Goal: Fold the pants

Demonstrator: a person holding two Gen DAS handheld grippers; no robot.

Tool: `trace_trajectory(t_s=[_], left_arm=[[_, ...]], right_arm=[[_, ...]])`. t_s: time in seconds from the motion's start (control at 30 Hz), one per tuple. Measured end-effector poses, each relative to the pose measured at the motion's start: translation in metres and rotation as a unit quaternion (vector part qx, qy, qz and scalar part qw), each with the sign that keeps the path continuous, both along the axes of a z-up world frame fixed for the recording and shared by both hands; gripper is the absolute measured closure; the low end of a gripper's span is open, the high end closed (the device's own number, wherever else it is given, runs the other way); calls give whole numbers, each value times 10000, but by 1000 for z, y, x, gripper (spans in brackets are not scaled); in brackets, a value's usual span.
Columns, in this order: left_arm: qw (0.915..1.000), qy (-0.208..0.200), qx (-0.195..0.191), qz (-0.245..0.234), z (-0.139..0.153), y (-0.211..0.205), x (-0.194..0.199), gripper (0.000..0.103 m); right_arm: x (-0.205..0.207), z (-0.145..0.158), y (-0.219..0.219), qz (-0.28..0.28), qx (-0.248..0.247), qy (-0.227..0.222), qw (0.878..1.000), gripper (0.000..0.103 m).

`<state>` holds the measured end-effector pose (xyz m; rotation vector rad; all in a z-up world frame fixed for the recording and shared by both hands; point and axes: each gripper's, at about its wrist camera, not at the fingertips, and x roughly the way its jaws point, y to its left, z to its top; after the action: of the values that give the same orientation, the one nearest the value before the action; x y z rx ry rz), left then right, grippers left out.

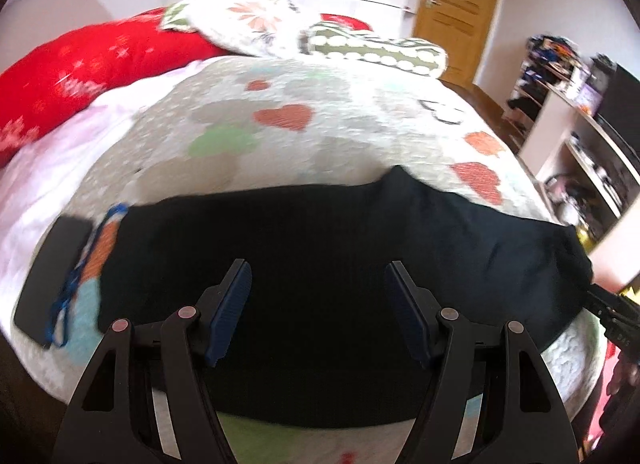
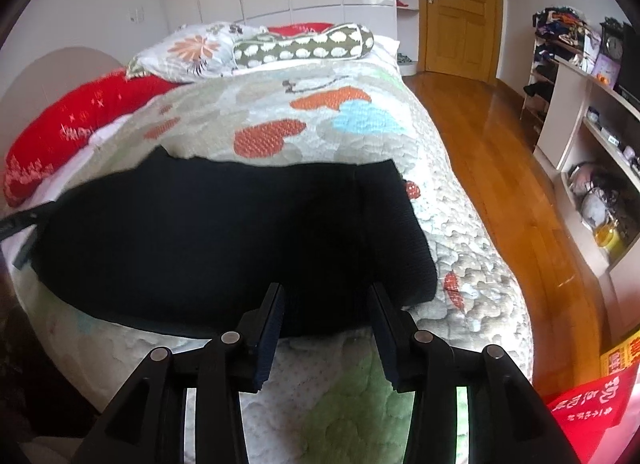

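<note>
My left view is smeared with motion blur, the clutter on the shelves (image 2: 600, 167) is too small to make out, the red cloth (image 2: 588, 412) is cut off at the frame's edge, and the black pants (image 1: 320, 264) hide the quilt (image 1: 280, 135) beneath.

Left gripper (image 1: 318, 304): jaws spread wide, nothing between pads, angled downward, hovering above near edge of bed. Blue ribbed pads (image 1: 230, 312) face each other across broad gap. Right gripper (image 2: 326, 328): jaws parted, narrower gap than left, nothing pinched, angled downward at near edge of bed toward its right side. Right gripper's black frame also shows at right edge of left wrist view.
</note>
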<state>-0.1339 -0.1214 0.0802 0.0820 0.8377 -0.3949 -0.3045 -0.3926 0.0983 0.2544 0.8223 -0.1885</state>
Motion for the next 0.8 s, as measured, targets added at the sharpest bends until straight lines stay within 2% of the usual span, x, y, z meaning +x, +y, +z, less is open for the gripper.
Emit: trace_trajectory(t_s=[0.1, 0.23, 0.33, 0.43, 0.5, 0.6, 0.7, 0.8], left_arm=[[9993, 24, -60, -379, 2, -28, 4, 33], [9938, 398, -162, -1023, 0, -75, 13, 33], [9835, 702, -257, -1648, -3, -121, 18, 33], [9757, 802, -211, -2030, -7, -161, 18, 33], [9669, 931, -196, -2366, -14, -190, 18, 33], [9578, 962, 56, -2707, -25, -229, 15, 33], [9508, 867, 427, -2942, -40, -263, 12, 33], [9499, 781, 625, -2960, -52, -285, 15, 33]], right_arm=[[-13, 4, -5, -66, 113, -17, 9999, 60], [-31, -1, -17, -279, 400, 13, 9988, 59], [-38, -7, -28, -470, 708, -15, 9964, 57], [-36, -15, -37, -581, 1048, -115, 9927, 55], [-29, -18, -39, -526, 1210, -246, 9909, 52], [-17, -25, -44, -565, 1523, -408, 9859, 40], [-7, -32, -49, -667, 1638, -505, 9829, 39], [-1, -36, -52, -783, 1654, -685, 9807, 38]])
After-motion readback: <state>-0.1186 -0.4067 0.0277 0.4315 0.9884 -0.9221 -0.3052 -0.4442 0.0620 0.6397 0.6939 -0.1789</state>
